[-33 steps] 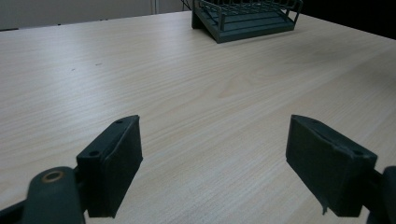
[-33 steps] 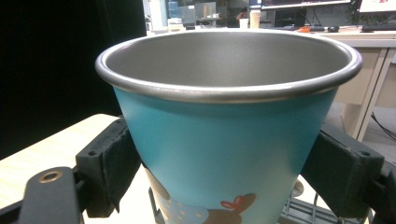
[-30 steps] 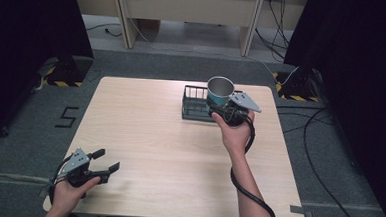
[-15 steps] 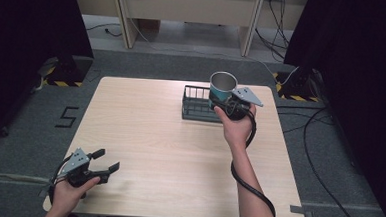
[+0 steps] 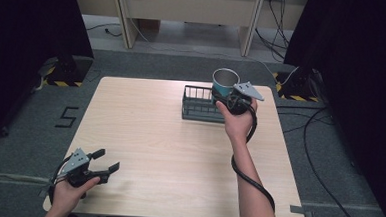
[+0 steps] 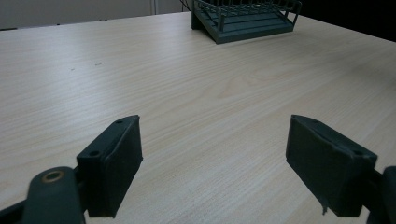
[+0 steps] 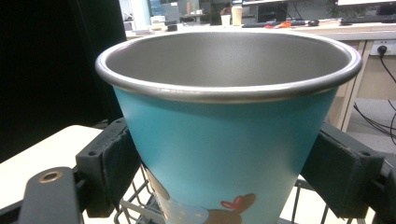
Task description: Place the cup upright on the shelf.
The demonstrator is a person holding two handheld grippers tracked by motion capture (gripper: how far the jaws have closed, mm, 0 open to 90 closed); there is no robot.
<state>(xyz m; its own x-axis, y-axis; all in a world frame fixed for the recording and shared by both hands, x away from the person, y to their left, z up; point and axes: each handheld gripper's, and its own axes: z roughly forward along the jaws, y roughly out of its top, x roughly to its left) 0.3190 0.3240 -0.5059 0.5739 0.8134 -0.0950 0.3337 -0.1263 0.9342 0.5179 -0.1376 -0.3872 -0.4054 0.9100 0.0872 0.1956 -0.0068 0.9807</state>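
Metal cup (image 7: 229,140): teal-blue outer wall, bare steel interior and rolled rim, small printed figure with a red detail low on the wall. Tapers downward; long axis near upright, mouth up and tipped slightly toward the camera in the right tool view. Location: held in the air over the right end of the dark wire rack (image 5: 201,105), far right part of the desk (image 5: 144,136). Right tool (image 5: 230,96): jaws clamped on the cup's wall from both sides. Left tool (image 5: 105,165): jaws wide apart, holding nothing, low over the desk's near left corner. Change from a second ago: cup sits slightly higher and farther over the rack; left tool unmoved.
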